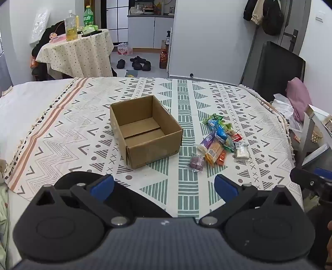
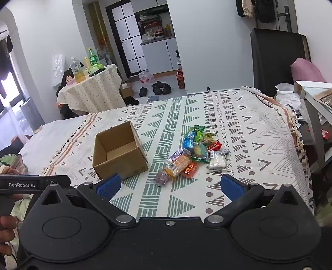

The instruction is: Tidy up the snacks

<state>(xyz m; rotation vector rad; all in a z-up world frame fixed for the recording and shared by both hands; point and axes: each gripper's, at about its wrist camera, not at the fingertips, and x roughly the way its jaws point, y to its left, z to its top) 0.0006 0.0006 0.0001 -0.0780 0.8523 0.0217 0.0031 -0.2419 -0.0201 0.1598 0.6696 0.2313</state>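
A bed with a patterned cloth point(image 1: 207, 97) fills the foreground. Beyond its far left corner stands a round table point(image 1: 76, 54) draped in a dotted cloth, bottles on top. Behind the bed lies a grey floor point(image 1: 145, 60) with dark slippers point(image 1: 141, 63), then a white wall point(image 1: 207, 37). Farther back are kitchen cabinets point(image 1: 149, 31) and a glazed door point(image 2: 128, 43). Clothes point(image 1: 263, 14) hang high on the right.

patterned cloth point(image 1: 207, 99), side table point(image 1: 83, 54), 2 bottles point(image 1: 71, 27), shoes point(image 1: 141, 62)
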